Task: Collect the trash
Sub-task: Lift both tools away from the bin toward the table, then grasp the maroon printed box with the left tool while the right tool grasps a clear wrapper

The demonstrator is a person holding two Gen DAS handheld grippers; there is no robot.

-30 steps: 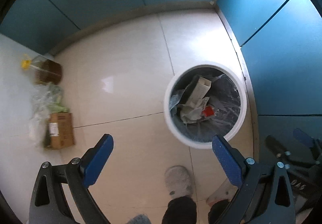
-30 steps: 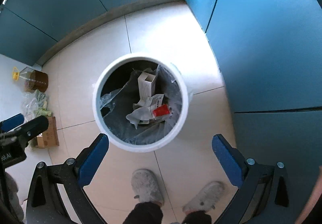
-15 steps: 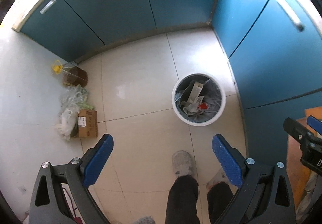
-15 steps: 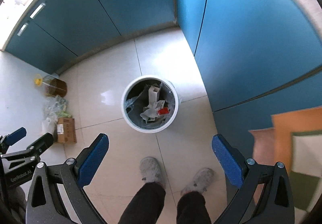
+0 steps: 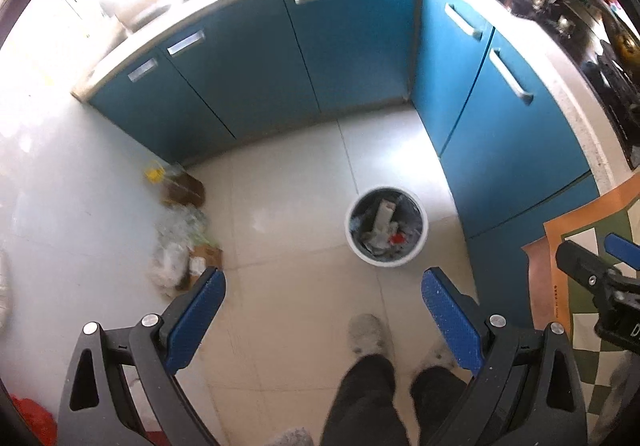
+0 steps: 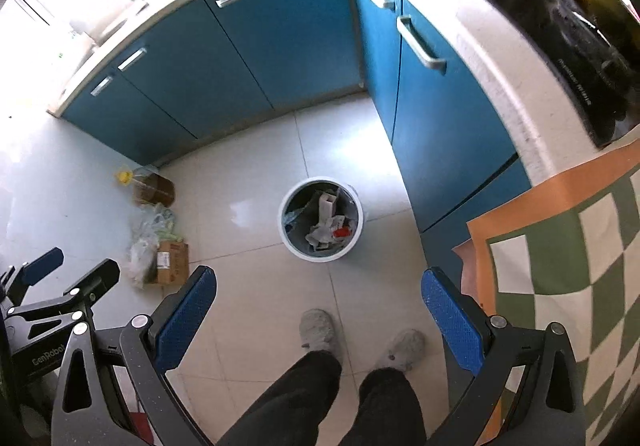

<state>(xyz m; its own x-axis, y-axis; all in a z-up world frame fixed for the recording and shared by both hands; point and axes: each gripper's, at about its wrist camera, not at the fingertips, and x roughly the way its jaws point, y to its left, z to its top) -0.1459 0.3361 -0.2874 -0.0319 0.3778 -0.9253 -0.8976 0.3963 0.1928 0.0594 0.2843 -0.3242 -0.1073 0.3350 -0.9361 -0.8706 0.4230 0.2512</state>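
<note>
A white round trash bin (image 5: 422, 242) (image 6: 356, 234) stands on the tiled floor far below both grippers, lined with a dark bag and holding crumpled paper, a white carton and a red scrap. My left gripper (image 5: 323, 320) is open, high above the floor, with nothing between its blue pads. My right gripper (image 6: 318, 320) is open and empty too, equally high. Each gripper shows at the edge of the other's view.
Blue cabinets (image 5: 344, 45) (image 6: 280, 45) wrap the corner under a pale counter. An oil bottle (image 5: 176, 185), plastic bags and a small cardboard box (image 6: 172, 262) sit by the left wall. A person's legs and grey slippers (image 6: 318, 328) stand below. A checkered cloth (image 6: 568, 246) lies right.
Both grippers have risen well away from the bin, which now looks small; counters, sink and checkered cloth have come into view. Both stayed open and empty.
</note>
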